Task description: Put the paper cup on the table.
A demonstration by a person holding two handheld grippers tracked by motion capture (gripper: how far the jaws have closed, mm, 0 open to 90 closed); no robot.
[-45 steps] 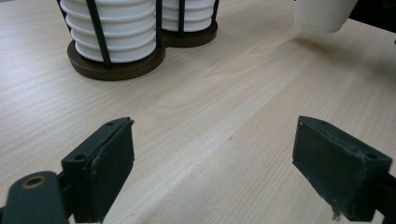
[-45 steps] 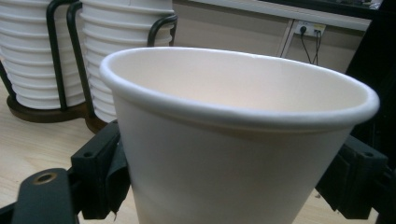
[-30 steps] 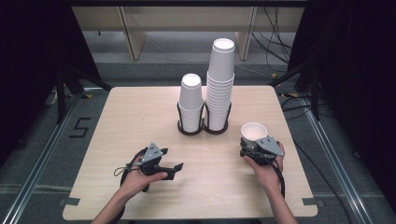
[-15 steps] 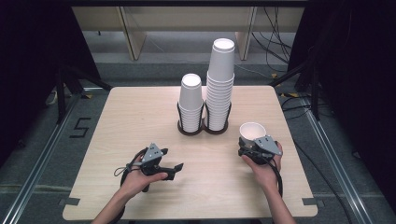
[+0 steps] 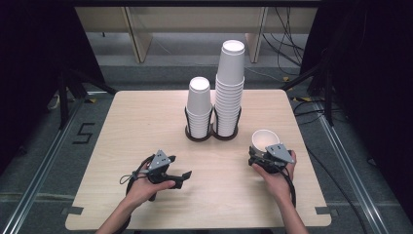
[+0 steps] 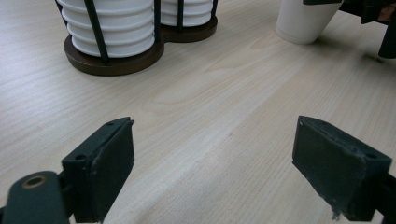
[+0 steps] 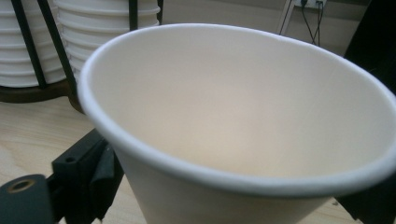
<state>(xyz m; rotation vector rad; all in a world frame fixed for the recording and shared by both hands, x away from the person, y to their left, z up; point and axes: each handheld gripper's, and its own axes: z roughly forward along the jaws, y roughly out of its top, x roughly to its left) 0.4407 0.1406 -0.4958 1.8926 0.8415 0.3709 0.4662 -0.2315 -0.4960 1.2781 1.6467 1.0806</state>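
Note:
A single white paper cup point(image 5: 265, 139) stands upright on the wooden table point(image 5: 122, 122) at the front right. My right gripper point(image 5: 263, 152) reaches around it from the near side. In the right gripper view the cup point(image 7: 233, 116) sits between the two black jaws; they have just been opening and stand loose beside its wall. At the front left, my left gripper point(image 5: 183, 177) lies low over the table, pointing right. Its jaws point(image 6: 215, 172) are open over bare wood, with nothing between them.
A dark two-ring holder point(image 5: 212, 136) at the table's middle back carries a short stack of white cups point(image 5: 199, 105) and a taller stack point(image 5: 230, 87). The left gripper view has the holder point(image 6: 114, 65) ahead and the single cup point(image 6: 303, 21) farther right.

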